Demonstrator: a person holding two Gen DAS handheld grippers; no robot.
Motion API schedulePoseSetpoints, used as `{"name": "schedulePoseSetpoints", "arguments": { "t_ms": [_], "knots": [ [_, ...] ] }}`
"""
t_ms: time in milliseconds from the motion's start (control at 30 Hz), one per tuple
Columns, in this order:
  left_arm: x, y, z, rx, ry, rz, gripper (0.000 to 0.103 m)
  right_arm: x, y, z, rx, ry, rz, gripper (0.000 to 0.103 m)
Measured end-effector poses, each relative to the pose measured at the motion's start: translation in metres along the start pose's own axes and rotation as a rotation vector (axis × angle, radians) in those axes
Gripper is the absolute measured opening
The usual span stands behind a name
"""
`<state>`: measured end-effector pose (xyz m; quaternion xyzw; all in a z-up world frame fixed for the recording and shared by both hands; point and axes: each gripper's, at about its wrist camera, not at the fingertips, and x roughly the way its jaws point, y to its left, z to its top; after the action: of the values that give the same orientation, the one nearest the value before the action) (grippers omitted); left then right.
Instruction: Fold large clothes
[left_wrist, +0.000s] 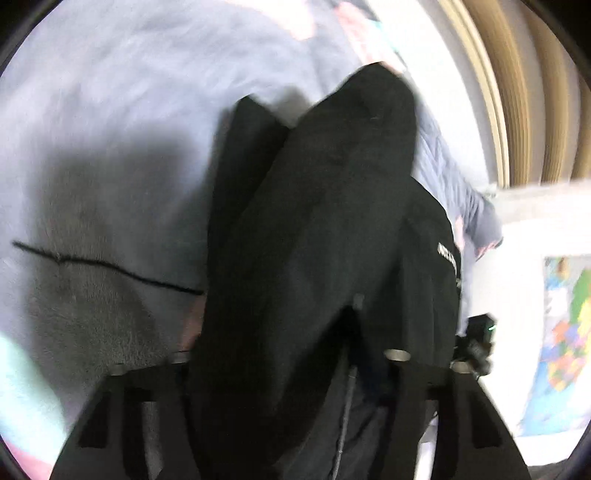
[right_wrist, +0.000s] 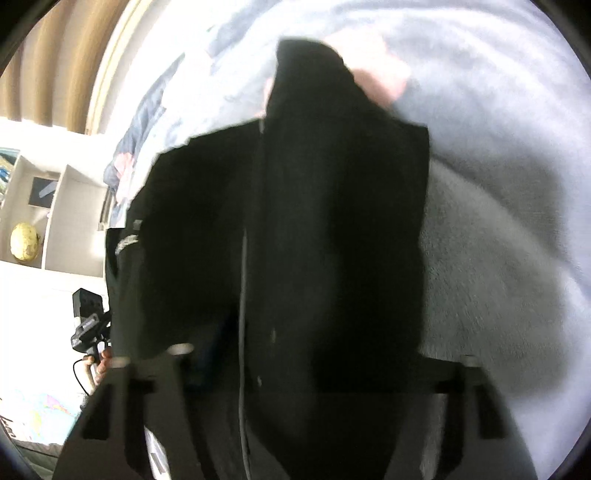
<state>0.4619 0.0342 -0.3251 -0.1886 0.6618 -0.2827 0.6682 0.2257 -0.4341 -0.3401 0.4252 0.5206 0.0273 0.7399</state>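
**Ana:** Between the fingers of the left gripper (left_wrist: 291, 369) hangs a black garment (left_wrist: 314, 229), draped forward over a pale blue fleecy blanket (left_wrist: 110, 110). Fabric fills the gap, so that gripper looks pinched on the cloth.

**Ben:** Same story ahead of the right gripper (right_wrist: 314, 369): the black garment (right_wrist: 314, 221) bunches right between its fingers and spills away from it. I'd call it clamped on the fabric too, though the pads themselves are buried.

**Ana:** Soft stuff, this. It flops and folds on itself, with a zip line running down near the left gripper.

**Ben:** Looks like a thick jacket, so some weight, and it will sag wherever it isn't held. Not fragile, not slippery, I'd judge.

**Ana:** Best hold is at an edge or a corner, one for each gripper, well apart, so the cloth hangs flat.

**Ben:** Off to the side, a white shelf (right_wrist: 55, 192) and a yellow ball (right_wrist: 24, 242).
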Motion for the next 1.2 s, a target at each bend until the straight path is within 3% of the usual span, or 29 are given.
{"name": "schedulePoseSetpoints", "arguments": {
  "t_ms": [100,200,400,533,700,967,1033,1100,1133,1200],
  "knots": [
    [-0.023,-0.023,-0.015,0.058,-0.063,-0.004,0.028,-0.021,0.016,-0.011,-0.033,-0.040,0.012,0.033],
    [-0.050,-0.056,-0.032,0.118,-0.124,-0.028,0.026,-0.047,0.043,-0.024,-0.090,-0.083,0.019,0.027],
    [-0.110,-0.118,-0.087,0.239,-0.198,-0.068,0.024,-0.110,0.098,-0.071,-0.214,-0.159,-0.018,0.026],
    [-0.159,-0.132,-0.127,0.282,-0.236,-0.105,0.024,-0.154,0.116,-0.118,-0.223,-0.194,-0.018,0.026],
    [-0.183,-0.129,-0.181,0.295,-0.214,-0.100,0.024,-0.179,0.118,-0.167,-0.212,-0.174,-0.056,0.026],
    [-0.131,-0.048,-0.228,0.122,-0.062,-0.027,0.025,-0.119,0.080,-0.222,-0.095,-0.011,-0.171,0.027],
    [-0.116,-0.022,-0.234,0.057,-0.039,0.001,0.026,-0.106,0.062,-0.228,-0.046,-0.011,-0.224,0.038],
    [-0.108,0.021,-0.235,-0.093,-0.051,0.022,0.040,-0.102,0.043,-0.226,0.047,-0.018,-0.211,0.048],
    [-0.107,0.036,-0.234,-0.157,-0.054,0.024,0.043,-0.102,0.030,-0.225,0.111,-0.028,-0.195,0.053],
    [-0.104,0.076,-0.235,-0.317,-0.067,-0.038,0.055,-0.104,0.023,-0.223,0.174,-0.047,-0.186,0.057]
  ]
}}
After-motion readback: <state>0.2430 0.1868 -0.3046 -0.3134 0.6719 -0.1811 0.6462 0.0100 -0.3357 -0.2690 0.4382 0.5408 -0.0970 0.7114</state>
